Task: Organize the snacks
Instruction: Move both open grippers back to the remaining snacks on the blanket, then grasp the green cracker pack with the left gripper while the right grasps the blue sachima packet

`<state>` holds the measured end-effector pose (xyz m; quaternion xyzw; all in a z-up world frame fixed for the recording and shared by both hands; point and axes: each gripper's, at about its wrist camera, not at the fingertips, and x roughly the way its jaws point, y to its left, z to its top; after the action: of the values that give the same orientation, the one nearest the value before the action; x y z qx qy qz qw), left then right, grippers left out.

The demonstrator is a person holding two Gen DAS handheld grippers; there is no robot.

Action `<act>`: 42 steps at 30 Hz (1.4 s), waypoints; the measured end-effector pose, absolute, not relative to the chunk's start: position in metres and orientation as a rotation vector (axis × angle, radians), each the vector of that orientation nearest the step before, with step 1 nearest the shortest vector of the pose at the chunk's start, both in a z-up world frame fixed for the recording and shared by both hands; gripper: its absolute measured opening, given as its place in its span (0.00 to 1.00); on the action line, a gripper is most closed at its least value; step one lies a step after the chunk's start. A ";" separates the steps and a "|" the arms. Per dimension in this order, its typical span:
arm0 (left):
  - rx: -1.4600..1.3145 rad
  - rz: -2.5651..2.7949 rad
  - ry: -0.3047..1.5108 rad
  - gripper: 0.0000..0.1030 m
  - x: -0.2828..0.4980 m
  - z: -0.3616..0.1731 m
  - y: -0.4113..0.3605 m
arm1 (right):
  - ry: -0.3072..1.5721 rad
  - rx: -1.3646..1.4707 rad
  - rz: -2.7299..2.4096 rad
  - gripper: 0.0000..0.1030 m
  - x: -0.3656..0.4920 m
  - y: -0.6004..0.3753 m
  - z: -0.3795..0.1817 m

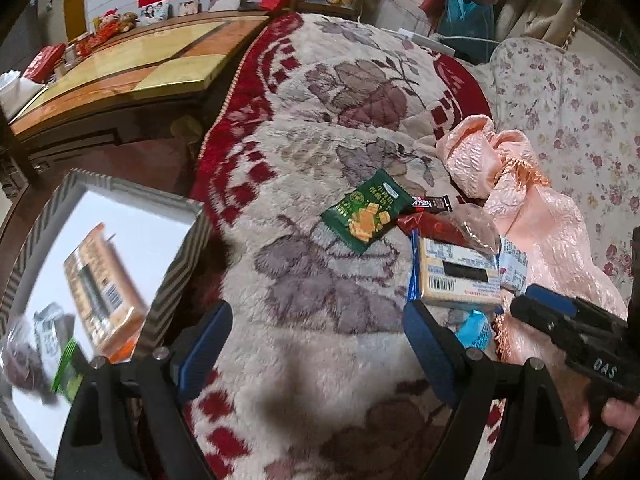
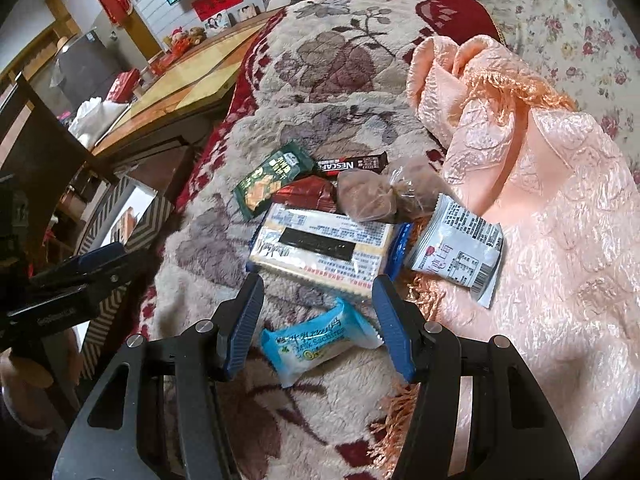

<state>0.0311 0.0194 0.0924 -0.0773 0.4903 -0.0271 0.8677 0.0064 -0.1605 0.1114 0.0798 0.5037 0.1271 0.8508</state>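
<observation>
Snacks lie heaped on the plush floral blanket (image 2: 320,80): a glossy blue milk-sandwich packet (image 2: 316,340) sits between my right gripper (image 2: 316,320) jaws, spread wide. My left gripper (image 1: 316,340) (also spread, empty) hovers beside the chevron-rimmed box (image 1: 176,264) holding a blurred orange carton (image 1: 104,288).

A light blue milk-sandwich packet (image 2: 316,340) lies flat and tilted between the right jaws, touching neither. Just beyond their tips lies a large flat cracker pack (image 2: 320,250), label side up. A white-grey sachet (image 2: 456,248) lies past the right fingertip, half on pink cloth. Farther out sit a clear bag of brown treats (image 2: 372,196), a dark red wrapper (image 2: 308,196), a green cracker packet (image 2: 272,184) and a black Nescafe stick (image 2: 352,165).
</observation>
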 end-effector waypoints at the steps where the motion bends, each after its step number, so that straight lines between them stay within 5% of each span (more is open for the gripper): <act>1: -0.160 -0.064 1.029 0.86 0.036 0.091 0.018 | 1.065 0.174 0.267 0.55 0.007 -0.162 0.109; 32: -0.163 -0.114 1.073 0.86 0.060 0.075 0.014 | 1.267 0.439 0.225 0.55 -0.009 -0.164 0.045; 42: -0.184 -0.105 1.081 0.86 0.060 0.070 0.018 | 1.249 0.289 0.231 0.55 0.006 -0.151 0.042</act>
<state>0.0603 0.0179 0.0696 -0.0874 0.5137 -0.0500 0.8520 0.0056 -0.1514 0.0418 0.1344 0.5813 0.1073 0.7953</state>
